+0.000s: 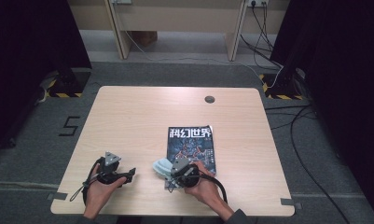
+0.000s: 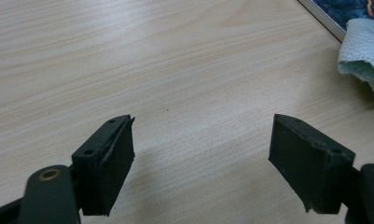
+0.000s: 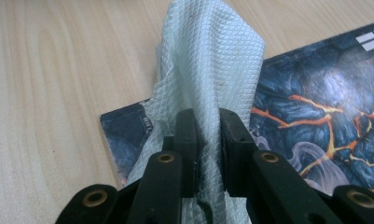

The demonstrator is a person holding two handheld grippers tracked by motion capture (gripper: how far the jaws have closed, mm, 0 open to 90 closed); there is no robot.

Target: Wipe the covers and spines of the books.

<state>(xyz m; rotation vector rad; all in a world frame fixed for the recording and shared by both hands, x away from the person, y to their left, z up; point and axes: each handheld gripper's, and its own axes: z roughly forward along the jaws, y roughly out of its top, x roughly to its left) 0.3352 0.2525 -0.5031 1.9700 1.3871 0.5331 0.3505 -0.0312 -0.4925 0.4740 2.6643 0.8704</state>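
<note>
A dark-covered magazine (image 1: 192, 145) lies on the light wooden table (image 1: 128, 116), right of centre. My right gripper (image 1: 168, 169) is shut on a pale blue-white cloth (image 1: 162, 166) at the magazine's near left corner. In the right gripper view the cloth (image 3: 212, 60) rises between the two black jaws of that gripper (image 3: 208, 121) and drapes over the magazine's cover (image 3: 324, 112). My left gripper (image 1: 132, 172) rests low over bare wood to the left, open, nothing between its jaws. In the left gripper view that gripper (image 2: 201, 135) points at the cloth's edge (image 2: 364, 51) and the magazine's corner (image 2: 343, 11).
A small round grommet (image 1: 209, 99) sits in the tabletop near the far edge. Bare wood surrounds the magazine on the left and far sides. Beyond the table stand desk legs (image 1: 119, 32), floor cables (image 1: 264, 37) and dark curtains (image 1: 31, 42).
</note>
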